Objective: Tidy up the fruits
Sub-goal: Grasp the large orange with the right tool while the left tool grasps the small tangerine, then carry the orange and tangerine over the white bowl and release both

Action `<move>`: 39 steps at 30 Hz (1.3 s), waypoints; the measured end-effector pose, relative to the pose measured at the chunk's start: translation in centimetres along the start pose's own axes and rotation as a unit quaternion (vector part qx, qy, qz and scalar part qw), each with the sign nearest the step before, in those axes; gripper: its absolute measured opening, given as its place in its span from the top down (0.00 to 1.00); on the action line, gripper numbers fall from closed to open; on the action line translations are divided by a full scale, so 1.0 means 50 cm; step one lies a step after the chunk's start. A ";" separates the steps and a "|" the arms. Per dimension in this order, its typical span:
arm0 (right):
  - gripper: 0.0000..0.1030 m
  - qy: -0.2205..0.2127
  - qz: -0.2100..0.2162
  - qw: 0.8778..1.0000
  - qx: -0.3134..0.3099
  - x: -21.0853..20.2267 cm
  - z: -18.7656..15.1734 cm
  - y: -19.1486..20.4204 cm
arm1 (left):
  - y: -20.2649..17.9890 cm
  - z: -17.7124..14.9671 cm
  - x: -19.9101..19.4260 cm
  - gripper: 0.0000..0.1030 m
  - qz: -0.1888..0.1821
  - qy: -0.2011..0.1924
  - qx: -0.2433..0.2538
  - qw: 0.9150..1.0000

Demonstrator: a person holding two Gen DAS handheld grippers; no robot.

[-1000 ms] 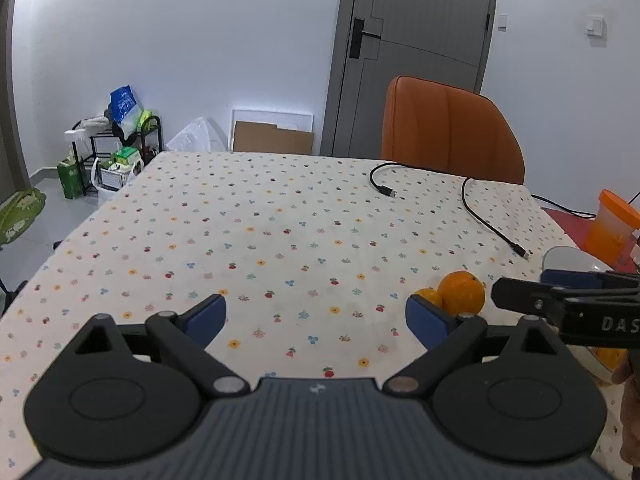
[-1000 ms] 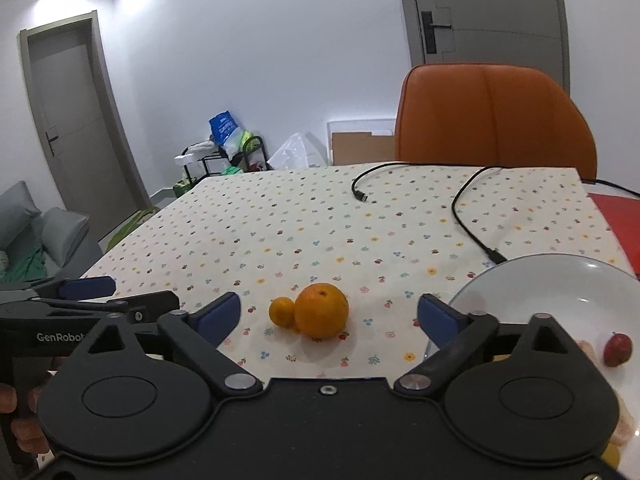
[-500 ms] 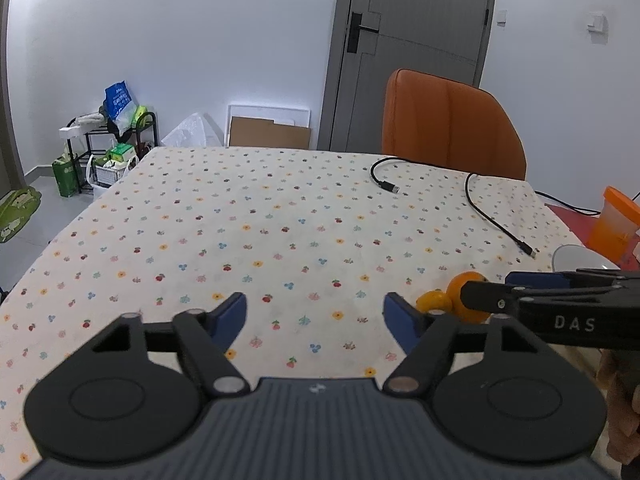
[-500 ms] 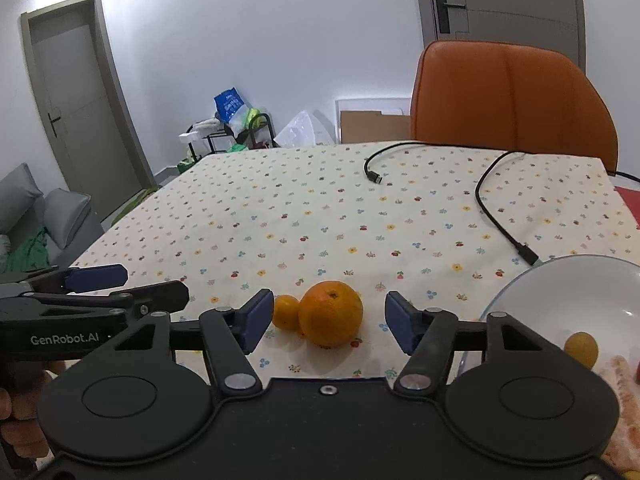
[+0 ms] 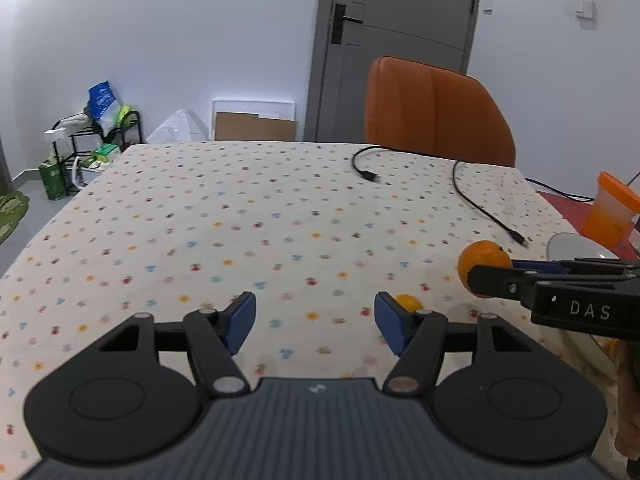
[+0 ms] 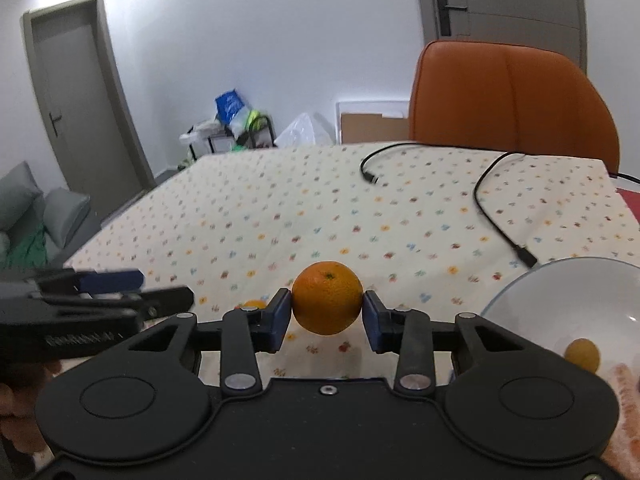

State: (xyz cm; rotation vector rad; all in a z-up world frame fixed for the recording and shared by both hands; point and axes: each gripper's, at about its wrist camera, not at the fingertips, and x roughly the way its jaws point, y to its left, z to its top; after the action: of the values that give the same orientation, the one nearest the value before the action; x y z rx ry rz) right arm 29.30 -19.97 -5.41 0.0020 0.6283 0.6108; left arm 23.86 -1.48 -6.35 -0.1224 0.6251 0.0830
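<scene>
My right gripper (image 6: 326, 310) is shut on a large orange (image 6: 327, 298) and holds it just above the flowered tablecloth; it also shows in the left wrist view (image 5: 482, 256), between the right gripper's fingers (image 5: 492, 278). A small orange (image 5: 407, 302) lies on the cloth just behind my left gripper's right pad; in the right wrist view it (image 6: 254, 304) peeks out left of the held orange. My left gripper (image 5: 316, 318) is open and empty. A white bowl (image 6: 560, 284) at the right holds a small yellow fruit (image 6: 582, 354).
A black cable (image 5: 480, 208) lies across the far right of the table. An orange chair (image 5: 436, 112) stands behind the table. An orange cup (image 5: 610, 208) stands at the right edge, beside the bowl's rim (image 5: 568, 240).
My right gripper has closed on the large orange and lifted it slightly off the cloth, away from the small orange. My left gripper has moved toward the small orange.
</scene>
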 end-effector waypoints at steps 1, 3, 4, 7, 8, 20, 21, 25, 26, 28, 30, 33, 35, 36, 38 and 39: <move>0.65 -0.002 0.000 1.000 0.004 -0.002 0.001 -0.005 | -0.006 0.000 0.001 0.37 -0.003 0.000 0.003 1.000; 0.65 -0.004 0.000 1.000 0.008 -0.007 0.002 -0.013 | -0.019 0.000 0.004 0.38 -0.009 -0.001 0.011 1.000; 0.65 -0.006 0.001 1.000 0.010 -0.009 0.002 -0.017 | -0.026 0.000 0.006 0.38 -0.011 -0.001 0.015 1.000; 0.65 -0.012 -0.002 1.000 0.012 -0.019 0.003 -0.025 | -0.043 0.000 0.016 0.38 -0.020 0.001 0.017 1.000; 0.65 -0.013 -0.001 1.000 0.015 -0.021 0.004 -0.030 | -0.049 0.001 0.021 0.39 -0.024 0.003 0.018 1.000; 0.64 -0.039 -0.030 0.998 0.046 -0.088 0.000 -0.077 | -0.096 -0.002 0.053 0.79 -0.035 0.028 0.036 0.998; 0.64 -0.041 -0.034 0.997 0.048 -0.096 -0.004 -0.083 | -0.100 0.000 0.048 0.79 -0.038 0.024 0.038 0.998; 0.65 -0.048 -0.052 0.995 0.066 -0.129 -0.022 -0.107 | -0.119 0.006 0.033 0.79 -0.048 0.014 0.044 0.998; 0.64 -0.050 -0.056 0.995 0.069 -0.137 -0.026 -0.112 | -0.124 0.008 0.031 0.79 -0.051 0.012 0.046 0.998; 0.65 -0.052 -0.063 0.994 0.073 -0.146 -0.032 -0.121 | -0.138 0.010 0.025 0.79 -0.057 0.007 0.051 0.997; 0.64 -0.055 -0.068 0.993 0.074 -0.158 -0.038 -0.126 | -0.151 0.013 0.021 0.79 -0.064 0.005 0.053 0.997; 0.64 -0.058 -0.077 0.992 0.078 -0.173 -0.047 -0.133 | -0.170 0.016 0.013 0.79 -0.073 0.000 0.060 0.996; 0.64 -0.061 -0.084 0.991 0.082 -0.186 -0.053 -0.138 | -0.184 0.018 0.008 0.79 -0.079 -0.004 0.066 0.995; 0.64 -0.062 -0.087 0.991 0.084 -0.193 -0.055 -0.142 | -0.190 0.019 0.006 0.79 -0.082 -0.005 0.068 0.994; 0.64 -0.065 -0.093 0.990 0.087 -0.204 -0.059 -0.148 | -0.201 0.022 0.003 0.79 -0.088 -0.007 0.071 0.994; 0.64 -0.067 -0.097 0.989 0.089 -0.210 -0.061 -0.152 | -0.207 0.023 0.001 0.79 -0.090 -0.009 0.073 0.993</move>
State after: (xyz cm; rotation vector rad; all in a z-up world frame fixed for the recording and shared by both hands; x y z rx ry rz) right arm 24.97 -32.40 -3.52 0.1466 0.5440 0.3622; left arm 25.76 -11.57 -4.54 -0.0368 0.5980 -0.1365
